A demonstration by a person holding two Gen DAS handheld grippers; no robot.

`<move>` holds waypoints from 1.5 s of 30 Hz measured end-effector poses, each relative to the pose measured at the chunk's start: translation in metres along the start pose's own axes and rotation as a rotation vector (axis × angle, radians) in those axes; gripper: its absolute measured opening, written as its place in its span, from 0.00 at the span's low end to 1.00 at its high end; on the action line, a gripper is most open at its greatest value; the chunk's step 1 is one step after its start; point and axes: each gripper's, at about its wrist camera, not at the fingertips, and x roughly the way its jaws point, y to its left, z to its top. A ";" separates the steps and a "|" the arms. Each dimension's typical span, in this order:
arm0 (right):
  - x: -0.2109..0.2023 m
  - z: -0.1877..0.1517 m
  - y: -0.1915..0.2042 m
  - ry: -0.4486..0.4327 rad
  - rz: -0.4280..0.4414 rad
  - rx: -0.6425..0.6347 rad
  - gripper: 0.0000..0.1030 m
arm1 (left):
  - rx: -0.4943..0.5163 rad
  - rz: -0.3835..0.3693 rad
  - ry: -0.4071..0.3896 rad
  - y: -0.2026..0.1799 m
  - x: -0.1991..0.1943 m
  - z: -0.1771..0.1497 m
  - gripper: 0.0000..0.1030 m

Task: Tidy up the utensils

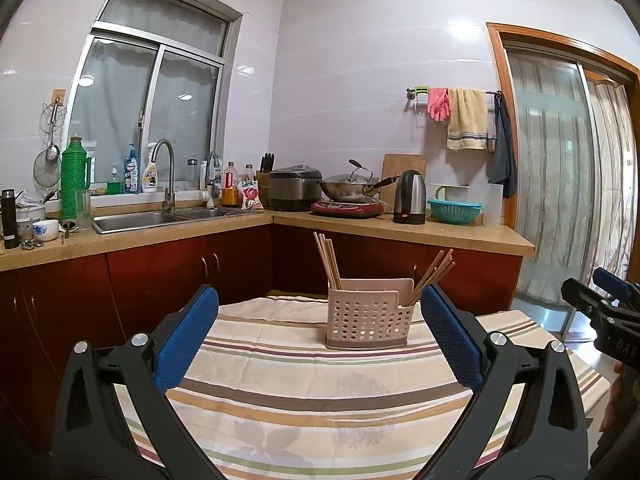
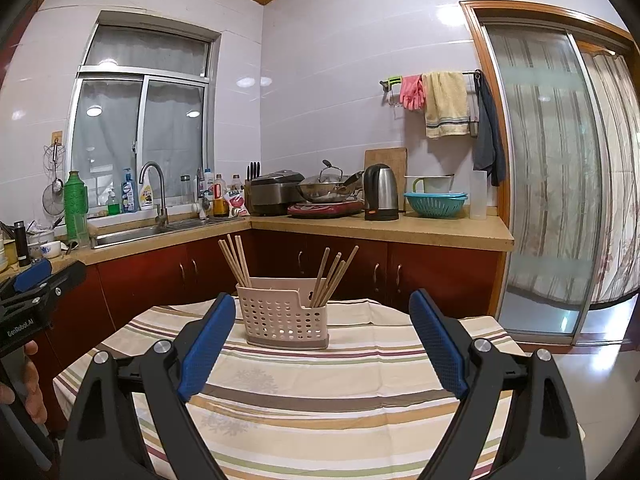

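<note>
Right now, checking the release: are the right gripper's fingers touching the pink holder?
Apart. Right wrist view: tablecloth shows between the fingers and holder.

Chopsticks' [image 1: 329,258] lower ends inside holder [image 1: 368,318]

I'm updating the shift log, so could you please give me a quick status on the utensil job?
Left gripper and right gripper open, empty. Chopsticks stand in both ends of the pink holder on the striped cloth. Nothing in the way.
</note>
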 end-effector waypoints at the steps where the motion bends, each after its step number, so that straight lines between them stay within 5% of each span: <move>1: 0.000 0.000 0.000 0.001 0.000 0.000 0.84 | 0.000 0.000 0.000 0.000 -0.001 0.000 0.96; 45: 0.002 -0.009 0.007 0.018 0.006 -0.009 0.84 | 0.003 0.004 0.038 -0.012 0.008 -0.004 0.96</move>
